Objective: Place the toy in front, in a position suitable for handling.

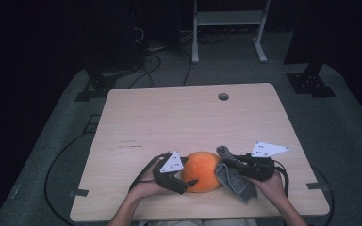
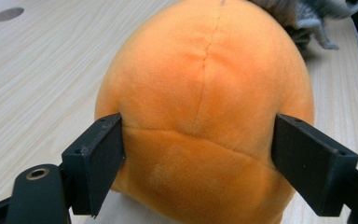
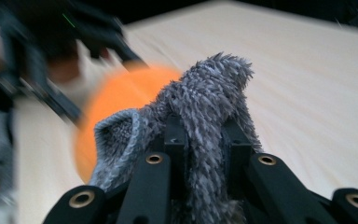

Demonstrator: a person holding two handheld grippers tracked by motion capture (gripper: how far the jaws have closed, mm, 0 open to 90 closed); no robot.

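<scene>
An orange plush ball (image 1: 202, 171) rests on the wooden table (image 1: 179, 117) near its front edge. My left gripper (image 1: 187, 172) comes at it from the left. In the left gripper view the two black jaws press into the sides of the orange plush ball (image 2: 205, 88), so my left gripper (image 2: 198, 156) is shut on it. A grey fuzzy cloth (image 1: 234, 181) hangs against the ball's right side. My right gripper (image 1: 227, 163) is shut on the grey fuzzy cloth (image 3: 209, 102), which bunches up between its jaws (image 3: 204, 140). The orange ball (image 3: 116, 102) shows blurred behind it.
A round cable hole (image 1: 223, 96) sits near the table's far edge. Cables trail over the grey floor at the left (image 1: 56, 165). A white metal frame (image 1: 228, 21) and black stand feet (image 1: 311, 82) stand beyond the table.
</scene>
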